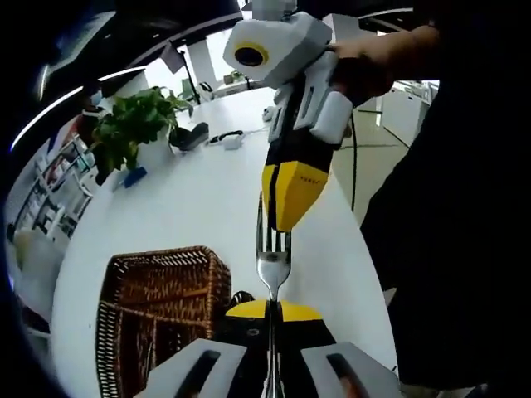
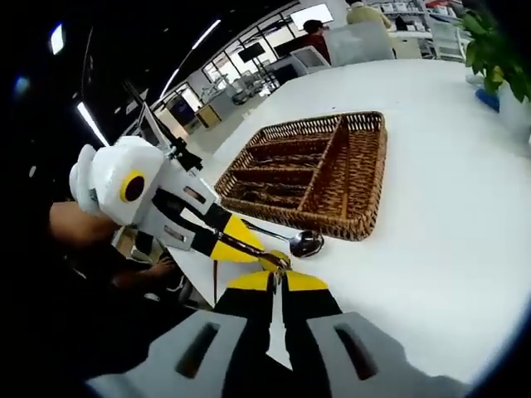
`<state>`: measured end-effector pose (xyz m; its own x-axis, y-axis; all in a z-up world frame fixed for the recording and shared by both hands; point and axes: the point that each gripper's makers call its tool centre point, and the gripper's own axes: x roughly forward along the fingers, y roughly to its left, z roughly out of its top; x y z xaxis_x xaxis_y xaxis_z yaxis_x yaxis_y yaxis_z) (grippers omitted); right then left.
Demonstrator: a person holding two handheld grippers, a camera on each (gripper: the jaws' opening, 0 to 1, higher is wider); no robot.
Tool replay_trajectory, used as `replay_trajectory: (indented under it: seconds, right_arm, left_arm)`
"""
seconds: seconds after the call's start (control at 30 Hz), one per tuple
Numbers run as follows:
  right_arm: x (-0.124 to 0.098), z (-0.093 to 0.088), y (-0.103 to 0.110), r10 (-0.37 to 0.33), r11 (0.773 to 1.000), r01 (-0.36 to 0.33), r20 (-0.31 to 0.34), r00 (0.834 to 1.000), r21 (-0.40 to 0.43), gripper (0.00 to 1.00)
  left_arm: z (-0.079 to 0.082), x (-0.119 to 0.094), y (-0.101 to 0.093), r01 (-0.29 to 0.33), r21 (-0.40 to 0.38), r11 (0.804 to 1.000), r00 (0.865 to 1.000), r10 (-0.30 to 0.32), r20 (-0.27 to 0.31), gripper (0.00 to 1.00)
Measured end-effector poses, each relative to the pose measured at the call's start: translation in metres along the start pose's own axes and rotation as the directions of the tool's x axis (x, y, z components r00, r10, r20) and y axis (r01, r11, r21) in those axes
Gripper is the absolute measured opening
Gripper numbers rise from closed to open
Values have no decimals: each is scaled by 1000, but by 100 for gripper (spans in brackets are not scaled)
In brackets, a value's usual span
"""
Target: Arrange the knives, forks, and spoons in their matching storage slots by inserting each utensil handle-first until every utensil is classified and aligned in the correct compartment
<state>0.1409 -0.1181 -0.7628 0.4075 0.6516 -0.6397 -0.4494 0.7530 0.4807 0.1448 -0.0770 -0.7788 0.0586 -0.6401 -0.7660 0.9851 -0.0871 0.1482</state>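
A silver fork [image 1: 273, 264] stands upright in the left gripper view, tines up. My left gripper [image 1: 273, 312] is shut on its neck, with the handle running down between the yellow jaws. My right gripper [image 1: 288, 217] comes down from above, and its yellow jaws close over the tines. In the right gripper view my right gripper [image 2: 277, 280] meets the left gripper [image 2: 264, 257] tip to tip above the table's near edge. A spoon [image 2: 304, 243] lies on the table just before the wicker cutlery basket [image 2: 377, 170]. The basket [image 1: 211, 274] sits left of the fork; its slots look dark.
The white table [image 1: 191, 199] is long, and its right edge runs beside the person's dark clothing. A potted plant [image 1: 133, 124], a black object [image 1: 191, 135] and a white device [image 1: 229, 140] stand at the far end. A hand [image 1: 369, 58] holds the right gripper. People sit in the background [image 2: 314, 31].
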Motion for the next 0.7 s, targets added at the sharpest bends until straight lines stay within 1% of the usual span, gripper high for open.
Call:
replay_trajectory:
  seconds: [0.03, 0.07, 0.1, 0.13, 0.2, 0.23, 0.27, 0.3, 0.33, 0.37, 0.43, 0.47, 0.53, 0.6, 0.63, 0.67, 0.7]
  right_arm:
    - [4, 0, 1, 1, 1000, -1, -8, 1000, 6, 5]
    - [7, 1, 4, 11, 1000, -11, -17, 1000, 13, 7]
    - [10, 2, 7, 16, 1000, -15, -21, 1000, 11, 7]
    - [13, 4, 13, 34, 999, -34, -27, 999, -1, 4]
    - [20, 7, 17, 27, 1000, -27, -41, 999, -10, 0]
    - [21, 8, 20, 43, 999, -44, -49, 998, -13, 0]
    - [25, 4, 26, 56, 998, -54, -84, 995, 21, 0]
    - [29, 11, 25, 45, 999, -46, -56, 997, -26, 0]
    - [32, 14, 31, 55, 998, -55, -59, 997, 4, 0]
    - [35, 14, 34, 54, 999, -54, -67, 996, 1, 0]
    - [37, 18, 37, 50, 999, -51, -57, 997, -16, 0]
    - [41, 23, 39, 45, 998, -47, -46, 998, -33, 0]
    - [43, 26, 40, 52, 999, -52, -51, 997, -6, 0]
    - [45, 28, 45, 85, 996, -83, -51, 995, 43, 0]
    - [46, 31, 48, 114, 990, -110, -40, 993, 89, 0]
    - [45, 32, 48, 120, 987, -115, -38, 992, 111, 0]
    - [45, 32, 47, 116, 987, -110, -41, 992, 118, 0]
  left_arm:
    - [0, -4, 0, -4, -2, 1000, 1000, 4, -2, 0]
    - [-2, -6, 1, -13, 6, 1000, 1000, 13, -18, 0]
    - [-7, -10, 3, -27, 56, 998, 998, 30, -58, 0]
    - [-6, -13, 1, -26, 42, 999, 998, 28, -54, 0]
    - [-11, -20, 2, -32, 29, 999, 998, 33, -62, 0]
    - [-14, -23, 3, -39, 2, 999, 997, 39, -60, 0]
    - [-17, -26, 5, -44, 2, 999, 997, 44, -60, 0]
    - [-19, -32, 5, -45, 2, 999, 998, 45, -54, 0]
    - [-22, -34, 5, -52, 0, 999, 997, 52, -60, 0]
    - [-26, -37, 6, -57, 3, 998, 997, 57, -58, 0]
    - [-30, -40, 8, -68, 1, 998, 996, 68, -57, 0]
    - [-33, -44, 12, -88, 4, 996, 995, 88, -51, 0]
    - [-35, -47, 14, -104, -16, 994, 994, 103, -32, 1]
    - [-42, -48, 14, -102, -33, 994, 994, 101, -35, 5]
    - [-47, -47, 14, -110, -23, 994, 993, 108, -47, 8]
    - [-49, -47, 14, -113, -17, 993, 992, 112, -49, 11]
    - [-52, -47, 16, -131, 15, 991, 990, 132, -54, 12]
